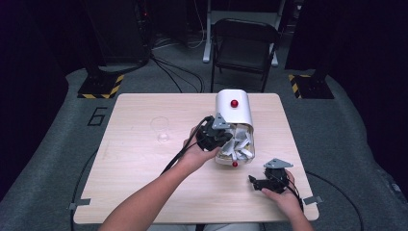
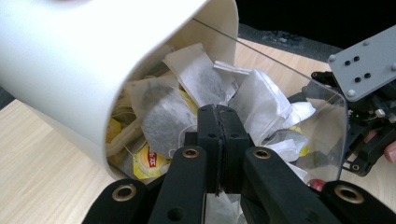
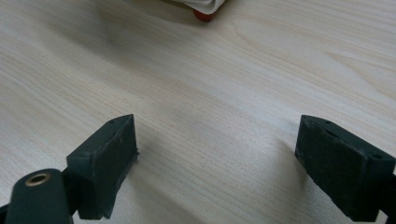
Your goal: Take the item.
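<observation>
Faintly, a yellow tea-bag tag (image 2: 148, 161) bears red, possibly "Lipton", lettering

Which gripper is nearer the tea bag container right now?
Left. The left gripper is at the tea bag container's open clear front, jaws shut among the tea bags. The right gripper rests apart on the table, jaws open.
</observation>
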`<state>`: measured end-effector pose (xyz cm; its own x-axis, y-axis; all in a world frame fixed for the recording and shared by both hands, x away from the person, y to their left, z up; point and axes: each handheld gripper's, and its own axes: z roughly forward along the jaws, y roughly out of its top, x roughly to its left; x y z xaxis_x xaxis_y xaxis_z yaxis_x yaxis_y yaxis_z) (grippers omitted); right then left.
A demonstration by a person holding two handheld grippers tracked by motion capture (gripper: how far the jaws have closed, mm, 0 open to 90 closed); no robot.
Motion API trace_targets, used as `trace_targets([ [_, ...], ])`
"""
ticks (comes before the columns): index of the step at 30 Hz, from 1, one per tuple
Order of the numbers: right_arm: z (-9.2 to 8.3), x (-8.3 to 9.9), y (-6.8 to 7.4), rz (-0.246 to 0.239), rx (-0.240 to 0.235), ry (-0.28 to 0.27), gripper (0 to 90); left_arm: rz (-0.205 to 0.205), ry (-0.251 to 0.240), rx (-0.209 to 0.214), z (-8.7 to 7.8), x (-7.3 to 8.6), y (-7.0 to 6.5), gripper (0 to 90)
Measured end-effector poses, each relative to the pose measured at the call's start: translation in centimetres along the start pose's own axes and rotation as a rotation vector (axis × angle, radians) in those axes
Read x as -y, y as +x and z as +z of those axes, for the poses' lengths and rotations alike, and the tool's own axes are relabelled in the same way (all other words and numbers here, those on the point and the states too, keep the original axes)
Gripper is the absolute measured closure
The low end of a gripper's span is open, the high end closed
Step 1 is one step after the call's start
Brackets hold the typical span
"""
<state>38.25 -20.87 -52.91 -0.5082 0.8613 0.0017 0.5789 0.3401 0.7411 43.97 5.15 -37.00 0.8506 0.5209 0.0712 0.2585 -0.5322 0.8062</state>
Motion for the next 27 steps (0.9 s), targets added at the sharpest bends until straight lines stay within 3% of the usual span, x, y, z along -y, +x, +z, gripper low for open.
trace_targets([
  [27,0.0,0.0,0.0,0.000,0.000,0.001,12.3,0.008,-0.054,-0.010,-1.9,-1.5,0.1,89.9],
])
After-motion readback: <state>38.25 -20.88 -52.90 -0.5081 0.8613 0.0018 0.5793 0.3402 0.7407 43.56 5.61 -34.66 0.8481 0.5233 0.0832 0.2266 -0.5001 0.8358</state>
